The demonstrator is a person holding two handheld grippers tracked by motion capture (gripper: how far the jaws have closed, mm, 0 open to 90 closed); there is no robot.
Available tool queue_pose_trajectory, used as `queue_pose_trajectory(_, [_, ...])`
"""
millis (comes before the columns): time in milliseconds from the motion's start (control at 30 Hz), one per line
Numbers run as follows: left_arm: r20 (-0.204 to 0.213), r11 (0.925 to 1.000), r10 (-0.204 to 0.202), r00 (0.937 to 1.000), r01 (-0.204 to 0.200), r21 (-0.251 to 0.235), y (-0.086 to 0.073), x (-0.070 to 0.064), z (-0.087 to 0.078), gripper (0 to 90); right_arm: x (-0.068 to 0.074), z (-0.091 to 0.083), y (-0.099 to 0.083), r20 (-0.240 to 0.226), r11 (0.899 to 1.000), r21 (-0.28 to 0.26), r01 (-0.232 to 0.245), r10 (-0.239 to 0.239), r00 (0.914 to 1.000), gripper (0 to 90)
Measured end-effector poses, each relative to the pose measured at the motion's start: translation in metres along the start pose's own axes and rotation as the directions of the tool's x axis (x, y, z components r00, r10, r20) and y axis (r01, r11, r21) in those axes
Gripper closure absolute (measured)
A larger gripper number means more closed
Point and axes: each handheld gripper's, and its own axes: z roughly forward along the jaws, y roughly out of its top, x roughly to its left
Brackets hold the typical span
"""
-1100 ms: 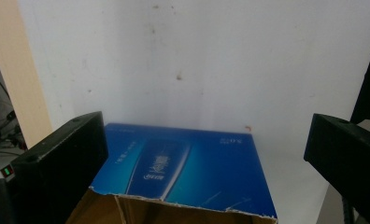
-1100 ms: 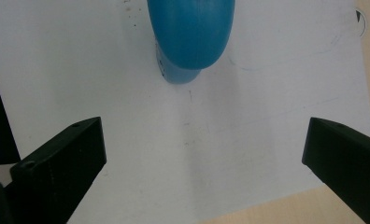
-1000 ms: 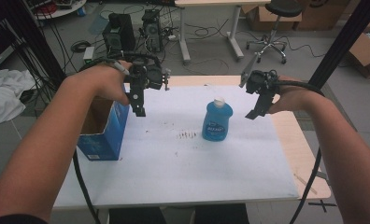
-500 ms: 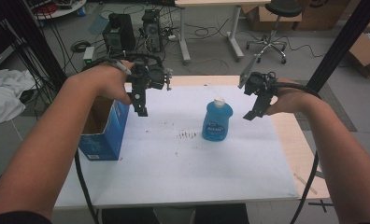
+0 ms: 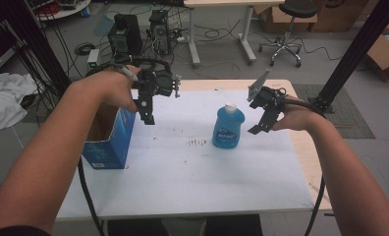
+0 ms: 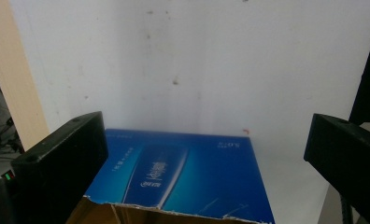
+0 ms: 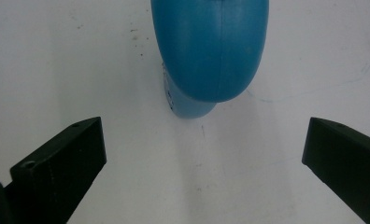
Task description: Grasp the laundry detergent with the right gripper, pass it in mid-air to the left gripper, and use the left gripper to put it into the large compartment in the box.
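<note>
Your right gripper (image 5: pixel 260 118) hangs released, its two matte black jaws spread wide and empty, just to the right of the blue bottle (image 5: pixel 228 126) and not touching it. That bottle stands upright near the middle of the desk (image 5: pixel 192 187), a little toward the far edge and the right side. It is smooth, glossy blue plastic with rounded shoulders that narrow to a small white cap, and it carries a front label with white lettering too small to read. In the right gripper view the blue bottle (image 7: pixel 210 51) shows as a swelling, seamless curve with a faint vertical mould line, between and beyond the jaws.

Your left gripper (image 5: pixel 147 115) is likewise released, its jaws wide apart and holding nothing, poised above the desk just beside the open blue box (image 5: pixel 109 137) at the left edge. The box is cardboard, plain brown inside, printed deep blue outside, with a torn, ragged top rim. In the left gripper view the blue box (image 6: pixel 183 172) bears a rounded paler panel with white script that cannot be made out from this angle, and a short line of small print near one corner, also unreadable.

The desk has a flat white surface, scuffed with small dark specks near the bottle, and a pale wooden border along its far and right edges.
</note>
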Motion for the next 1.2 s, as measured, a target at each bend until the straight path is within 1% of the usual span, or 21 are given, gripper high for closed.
queue_pose_trajectory(67, [-0.001, 1.0, -0.003, 1.0, 0.003, 0.0, 0.0, 0.0, 0.0, 0.2, 0.0, 0.005, -0.003, 0.0, 1.0, -0.014, -0.006, 0.006, 1.0, 0.0])
queue_pose_trajectory(100, [-0.001, 1.0, -0.003, 1.0, 0.003, -0.001, -0.001, -0.001, 0.0, 0.2, 0.0, 0.006, -0.004, -0.003, 0.999, -0.033, -0.009, 0.009, 1.0, 0.0])
queue_pose_trajectory(133, [-0.001, 1.0, -0.003, 1.0, 0.003, -0.001, -0.001, -0.001, 0.0, 0.2, 0.0, 0.006, -0.004, -0.003, 0.999, -0.033, -0.009, 0.009, 1.0, 0.0])
queue_pose_trajectory(167, [-0.001, 1.0, -0.003, 1.0, 0.003, -0.002, -0.001, -0.001, 0.0, 0.2, -0.001, 0.009, -0.008, -0.003, 0.998, -0.062, -0.021, 0.021, 0.9998, 0.0])
queue_pose_trajectory(233, [-0.001, 1.0, -0.004, 1.0, 0.004, 0.0, -0.001, -0.002, -0.001, 0.2, -0.002, 0.01, -0.01, 0.005, 0.997, -0.071, -0.025, 0.025, 0.9997, 0.0])
queue_pose_trajectory(300, [-0.003, 1.0, -0.007, 1.0, 0.007, -0.004, -0.002, -0.003, -0.001, 0.1, -0.003, 0.011, -0.013, 0.004, 0.993, -0.118, -0.031, 0.032, 0.9995, 0.0])
queue_pose_trajectory(333, [-0.002, 1.0, -0.007, 1.0, 0.007, -0.001, -0.002, -0.003, -0.001, 0.2, -0.003, 0.011, -0.014, 0.006, 0.991, -0.129, -0.04, 0.041, 0.9991, 0.0])
queue_pose_trajectory(467, [-0.002, 1.0, -0.009, 1.0, 0.009, -0.002, -0.002, -0.004, -0.001, 0.1, -0.004, 0.016, -0.02, -0.004, 0.985, -0.162, -0.056, 0.057, 0.9984, 0.0])
queue_pose_trajectory(633, [-0.003, 1.0, -0.007, 1.0, 0.007, -0.001, -0.001, -0.005, 0.0, 0.2, -0.004, 0.027, -0.026, -0.017, 0.98, -0.185, -0.078, 0.076, 0.9969, 0.0])
queue_pose_trajectory(733, [-0.003, 1.0, -0.007, 1.0, 0.007, -0.001, -0.001, -0.005, 0.0, 0.2, -0.004, 0.031, -0.028, -0.019, 0.978, -0.19, -0.085, 0.083, 0.9964, 0.0])
queue_pose_trajectory(767, [-0.003, 1.0, -0.007, 1.0, 0.007, -0.003, -0.001, -0.005, 0.001, 0.1, -0.004, 0.032, -0.029, -0.02, 0.976, -0.201, -0.084, 0.082, 0.9964, 0.0])
queue_pose_trajectory(800, [-0.001, 1.0, -0.005, 1.0, 0.005, 0.001, -0.001, -0.005, 0.0, 0.2, -0.004, 0.032, -0.03, -0.027, 0.969, -0.228, -0.09, 0.087, 0.9959, 0.0])
queue_pose_trajectory(833, [-0.002, 1.0, -0.004, 1.0, 0.004, 0.001, -0.001, -0.005, 0.0, 0.2, -0.004, 0.033, -0.03, -0.027, 0.966, -0.24, -0.095, 0.091, 0.9955, 0.0])
queue_pose_trajectory(900, [-0.002, 1.0, -0.007, 1.0, 0.007, -0.002, -0.002, -0.006, 0.001, 0.1, -0.005, 0.035, -0.031, -0.029, 0.964, -0.249, -0.098, 0.094, 0.9951, 0.0])
queue_pose_trajectory(933, [-0.002, 1.0, -0.006, 1.0, 0.006, 0.0, -0.002, -0.006, 0.0, 0.1, -0.005, 0.038, -0.033, -0.032, 0.961, -0.258, -0.1, 0.095, 0.9949, 0.0])
queue_pose_trajectory(967, [-0.004, 1.0, -0.005, 1.0, 0.005, -0.002, -0.002, -0.006, 0.001, 0.2, -0.005, 0.041, -0.034, -0.04, 0.954, -0.28, -0.103, 0.095, 0.9947, 0.0])
queue_pose_trajectory(1000, [-0.004, 1.0, -0.005, 1.0, 0.005, -0.002, -0.002, -0.006, 0.001, 0.2, -0.005, 0.043, -0.035, -0.041, 0.952, -0.289, -0.102, 0.094, 0.9947, 0.0])
queue_pose_trajectory(1033, [-0.004, 1.0, -0.005, 1.0, 0.005, -0.006, -0.003, -0.006, 0.001, 0.2, -0.005, 0.045, -0.035, -0.04, 0.95, -0.296, -0.104, 0.096, 0.9946, 0.0])
queue_pose_trajectory(1067, [-0.004, 1.0, -0.005, 1.0, 0.005, -0.006, -0.003, -0.006, 0.001, 0.2, -0.005, 0.045, -0.035, -0.04, 0.95, -0.296, -0.104, 0.096, 0.9946, 0.0])
queue_pose_trajectory(1167, [-0.005, 1.0, -0.002, 1.0, 0.002, -0.003, -0.003, -0.008, 0.001, 0.1, -0.004, 0.053, -0.038, -0.049, 0.935, -0.337, -0.108, 0.097, 0.9941, 0.0])
queue_pose_trajectory(1200, [-0.005, 1.0, -0.002, 1.0, 0.002, -0.003, -0.003, -0.008, 0.001, 0.1, -0.004, 0.053, -0.038, -0.049, 0.935, -0.337, -0.108, 0.097, 0.9941, 0.0])
